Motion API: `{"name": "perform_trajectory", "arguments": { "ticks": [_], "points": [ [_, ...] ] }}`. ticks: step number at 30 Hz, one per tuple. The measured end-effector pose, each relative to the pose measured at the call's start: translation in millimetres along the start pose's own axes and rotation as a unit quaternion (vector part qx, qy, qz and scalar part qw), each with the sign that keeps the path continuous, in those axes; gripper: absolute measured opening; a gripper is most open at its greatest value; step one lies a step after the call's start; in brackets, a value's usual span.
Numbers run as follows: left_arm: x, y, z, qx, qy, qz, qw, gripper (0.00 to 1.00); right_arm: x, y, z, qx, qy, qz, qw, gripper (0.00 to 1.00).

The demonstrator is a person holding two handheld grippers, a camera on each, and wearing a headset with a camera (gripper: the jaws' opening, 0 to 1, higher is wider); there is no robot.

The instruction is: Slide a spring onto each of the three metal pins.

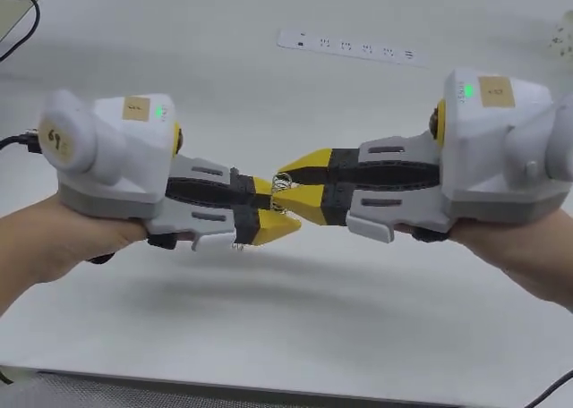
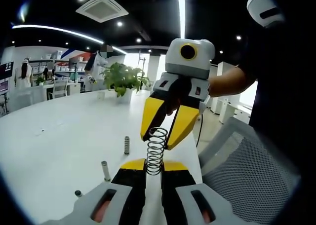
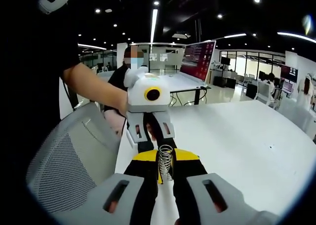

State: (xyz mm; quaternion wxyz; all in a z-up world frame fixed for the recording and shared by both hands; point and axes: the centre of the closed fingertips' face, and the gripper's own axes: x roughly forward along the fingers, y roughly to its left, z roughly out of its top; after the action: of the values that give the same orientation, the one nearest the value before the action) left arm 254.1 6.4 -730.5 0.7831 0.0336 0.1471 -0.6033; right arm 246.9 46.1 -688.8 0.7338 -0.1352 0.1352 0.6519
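Holding the spring (image 2: 157, 153) up off the surface (image 2: 59, 136), are they?
Yes. The left gripper (image 2: 154, 164) has its fingers closed on one end; the right gripper (image 2: 158, 142) has its fingers narrowed around the other, though I can't tell if they pinch.
Tricky thing?
Light and bendy, I'd guess; squeezed hard it could ping away. Best held lightly near one end, leaving the bore open for the metal pins (image 2: 105, 170).

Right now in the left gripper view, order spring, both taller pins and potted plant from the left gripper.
1. spring, between the left gripper's jaws.
2. near pin, lower left.
3. far pin, behind that.
4. potted plant, far back.
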Motion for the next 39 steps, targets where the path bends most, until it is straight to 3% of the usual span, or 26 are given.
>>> {"name": "perform_trajectory", "arguments": {
  "ticks": [20,39],
  "points": [
    [-1.4,0.7,-2.7,-0.004,0.004,0.008,1.0,0.1,-1.1,-1.6,0.0,-0.005,0.003,-0.009,0.9999,0.08],
    [-22.9,11.0,-14.9,-0.008,0.011,0.05,0.9986,0.32,-2.5,-6.9,-3.1,-0.008,0.007,-0.022,0.9997,0.08]
  ]
}}
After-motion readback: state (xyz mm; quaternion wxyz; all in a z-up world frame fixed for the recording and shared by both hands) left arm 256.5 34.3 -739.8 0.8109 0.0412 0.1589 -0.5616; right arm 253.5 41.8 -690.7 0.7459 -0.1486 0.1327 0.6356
